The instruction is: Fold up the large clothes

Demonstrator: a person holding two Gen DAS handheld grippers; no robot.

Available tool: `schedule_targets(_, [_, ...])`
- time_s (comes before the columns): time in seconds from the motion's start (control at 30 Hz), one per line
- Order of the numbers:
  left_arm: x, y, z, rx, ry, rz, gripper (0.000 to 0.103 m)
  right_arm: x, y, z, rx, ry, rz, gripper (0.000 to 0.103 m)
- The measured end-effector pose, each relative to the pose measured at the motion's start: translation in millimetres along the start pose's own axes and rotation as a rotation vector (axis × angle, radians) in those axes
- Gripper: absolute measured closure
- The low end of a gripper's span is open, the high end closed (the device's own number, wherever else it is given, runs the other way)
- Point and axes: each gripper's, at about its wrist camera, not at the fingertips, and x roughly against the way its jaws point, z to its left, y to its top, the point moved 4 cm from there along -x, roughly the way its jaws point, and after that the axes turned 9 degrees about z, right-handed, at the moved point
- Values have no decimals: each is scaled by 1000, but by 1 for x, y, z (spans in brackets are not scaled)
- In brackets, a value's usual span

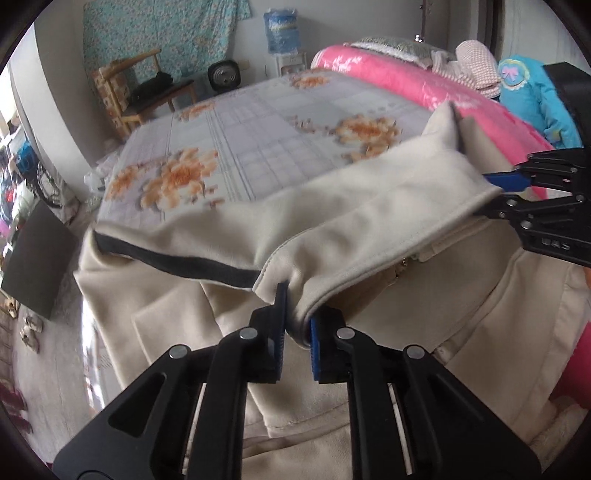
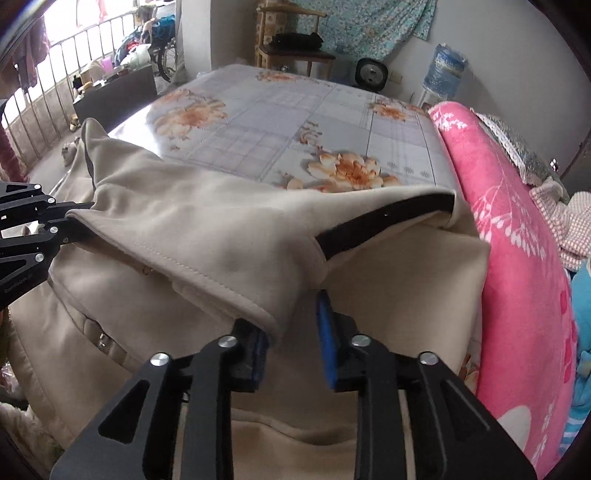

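Note:
A large cream coat with a black trim band lies on the near part of the bed; it also shows in the right wrist view. A folded flap of it is lifted above the rest. My left gripper is shut on the flap's near hemmed edge. My right gripper has its blue pads around the flap's other corner, with a wider gap on the right side. The right gripper shows at the right of the left wrist view, pinching the cloth.
The bed has a grey sheet with orange flowers. A pink blanket and a pile of clothes run along the bed's right side. A wooden chair, a fan and a water dispenser stand beyond.

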Motion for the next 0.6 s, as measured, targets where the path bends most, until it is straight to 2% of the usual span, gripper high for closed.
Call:
schedule_targets(0.07, [-4, -5, 2, 18, -14, 6, 90, 12, -7, -3, -12, 29, -13, 53])
schedule_targets(0.2, [-3, -9, 5, 30, -28, -12, 88, 62, -11, 0, 47, 100, -69, 50])
schedule_targets(0.27, [-4, -6, 8, 44, -44, -20, 88, 84, -8, 2, 75, 109, -122, 49])
schedule_targets(0.37, [-7, -4, 7, 53, -46, -20, 88, 101, 7, 2, 52, 143, -193, 49])
schedule_targets(0.5, [-8, -5, 8, 74, -67, -23, 88, 79, 33, 7, -1, 221, -198, 52])
schedule_targets(0.53, [-5, -6, 9, 76, -78, -28, 87, 70, 36, 12, 0, 242, -186, 56])
schedule_targets(0.6, [5, -11, 10, 81, -116, -44, 85, 46, 39, 22, 12, 254, -145, 57])
